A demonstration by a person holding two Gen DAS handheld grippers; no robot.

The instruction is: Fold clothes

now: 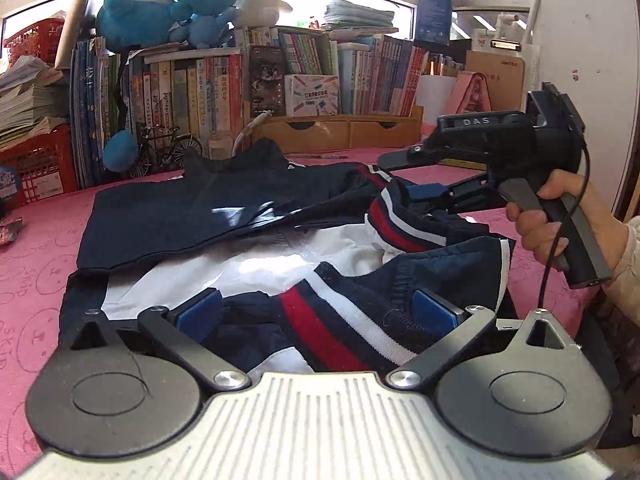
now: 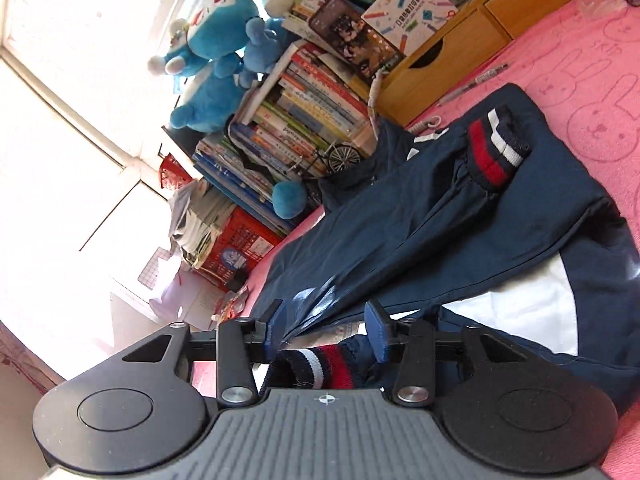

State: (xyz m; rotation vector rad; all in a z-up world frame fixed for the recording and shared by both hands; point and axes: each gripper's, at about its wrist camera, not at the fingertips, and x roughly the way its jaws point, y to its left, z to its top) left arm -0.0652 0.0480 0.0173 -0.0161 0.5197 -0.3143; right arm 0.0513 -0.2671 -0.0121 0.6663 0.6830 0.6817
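Navy jacket [image 1: 172,220] lay on the pink cloth [image 1: 36,264], its long axis running from the striped hem toward the wooden drawers [image 1: 344,130]. Left gripper [image 1: 316,312] gaped wide over a striped cuff [image 1: 340,328]; right gripper [image 2: 326,330] stood released around another cuff [image 2: 320,364].

Blue plush toys [image 1: 160,12] atop book row [image 1: 192,92]; red crate [image 1: 40,168] left; pink cloth [image 1: 36,264].

Bright window [image 2: 72,92] backlight blows out, fisheye bending the edges.
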